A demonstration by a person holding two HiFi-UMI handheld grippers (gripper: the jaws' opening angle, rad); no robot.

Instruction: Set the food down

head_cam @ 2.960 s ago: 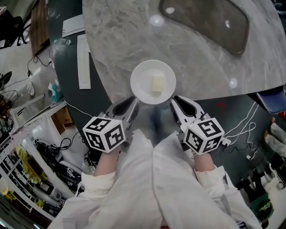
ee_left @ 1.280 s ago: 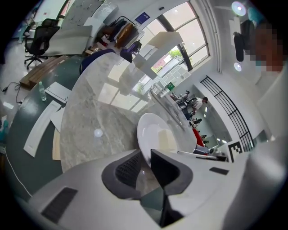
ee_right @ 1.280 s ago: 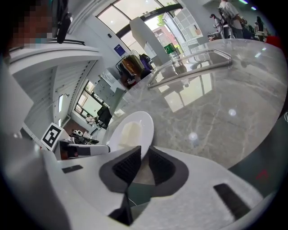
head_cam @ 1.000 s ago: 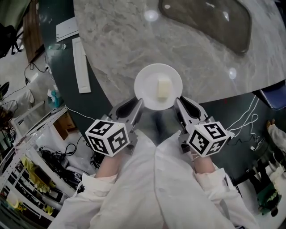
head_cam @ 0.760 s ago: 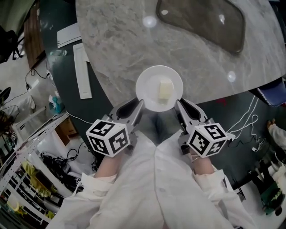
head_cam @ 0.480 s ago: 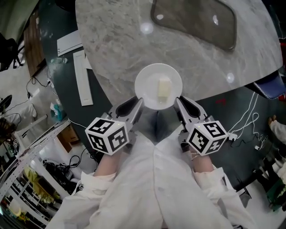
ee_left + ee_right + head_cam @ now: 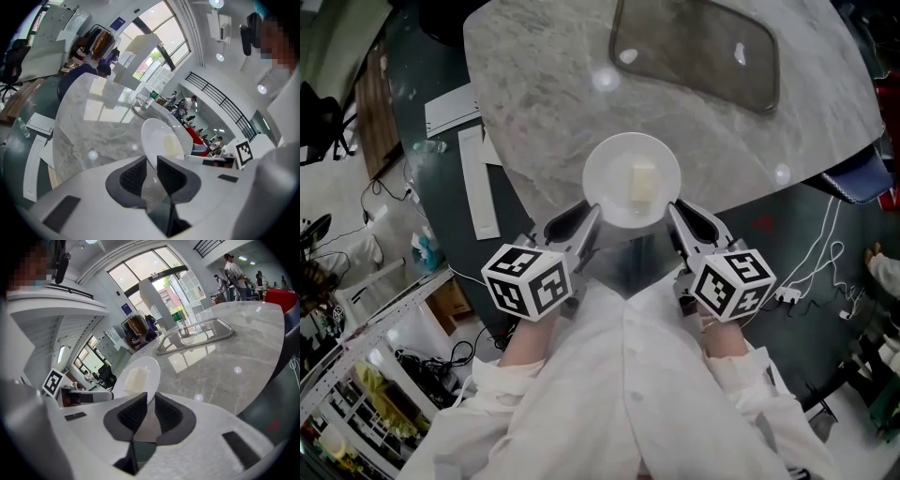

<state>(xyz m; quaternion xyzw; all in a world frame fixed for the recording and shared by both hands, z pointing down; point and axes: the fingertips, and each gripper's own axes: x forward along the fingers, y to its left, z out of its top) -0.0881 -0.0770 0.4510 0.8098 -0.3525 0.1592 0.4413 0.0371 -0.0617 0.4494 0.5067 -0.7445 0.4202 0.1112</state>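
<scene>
- Left gripper [image 7: 589, 214]: both jaws pinch the left rim of the white plate [image 7: 602, 178]
- White plate: carries 1 pale food block [image 7: 643, 184] near its centre and lies over the near edge of the marble table [image 7: 544, 103]; contact with the table cannot be told
- Right gripper [image 7: 673, 211]: both jaws pinch the plate's right rim
- Dark tray [image 7: 694, 56]: on the table beyond the plate, well apart

A grey marbled surface [image 7: 534, 103] is seen spread above a dark green floor [image 7: 441, 187], with a dark basin [image 7: 694, 52] sunk into it. Tall windows [image 7: 140, 280] are brightly lit (ceiling spots [image 7: 220, 56] are glowing too), and white cables [image 7: 818, 246] are trailed across the floor.
</scene>
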